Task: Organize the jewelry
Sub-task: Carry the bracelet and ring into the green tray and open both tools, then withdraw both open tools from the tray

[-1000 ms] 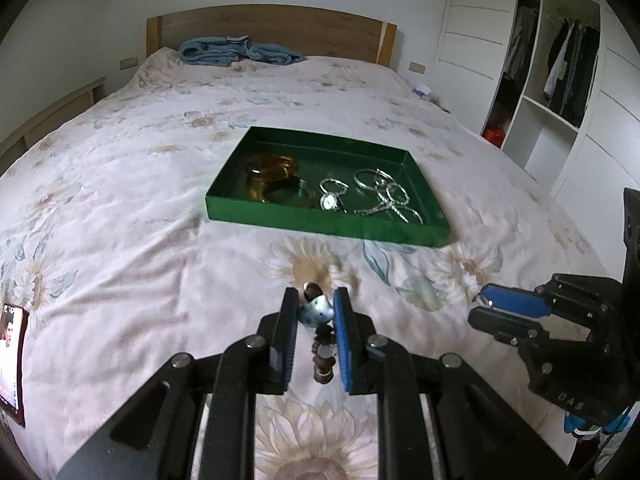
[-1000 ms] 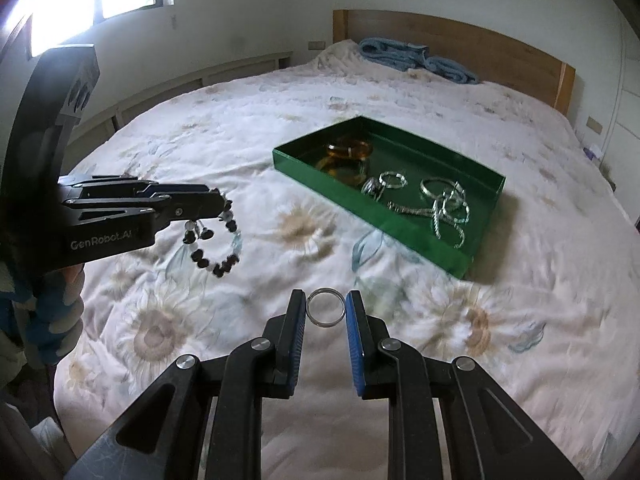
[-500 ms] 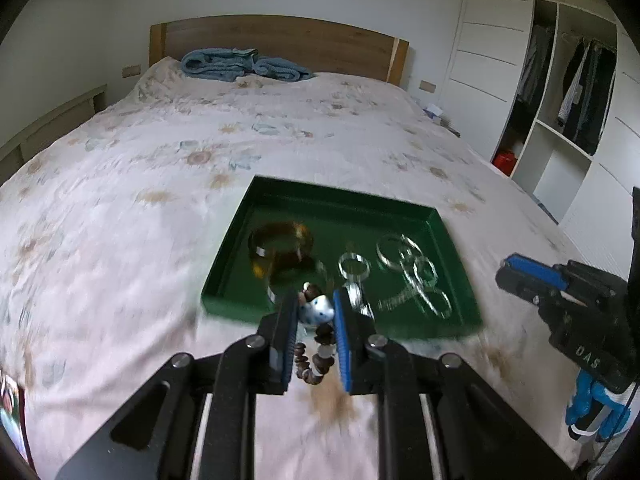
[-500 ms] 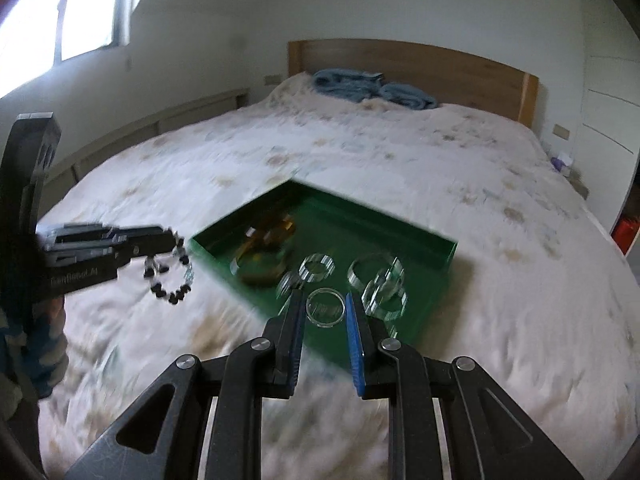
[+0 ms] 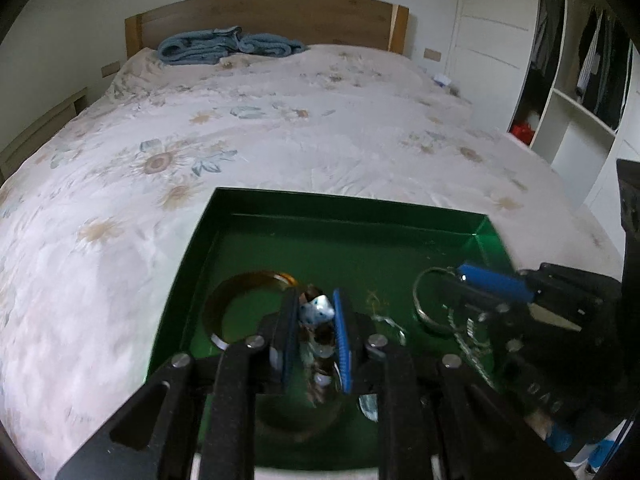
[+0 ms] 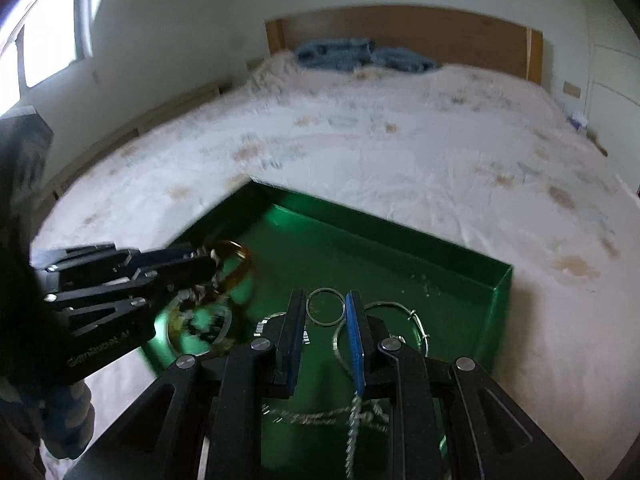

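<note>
Both over green tray (image 6: 502, 280): L gripper (image 5: 316, 316) clamped on bead bracelet (image 5: 318, 310), R gripper (image 6: 325, 308) on silver ring (image 6: 325, 306); lower each w/ care, release onto bare floor ahead, clear of amber bangle (image 5: 224, 304).

We are in a bedroom at home: we see a big bed (image 5: 280, 140) with a flowery cover, a wooden headboard (image 5: 272, 12), folded blue towels (image 5: 228, 45), and an open closet (image 5: 580, 72) with hanging clothes.

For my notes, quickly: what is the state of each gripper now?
Left gripper: closed on the beaded bracelet.
Right gripper: closed on the silver ring.
</note>
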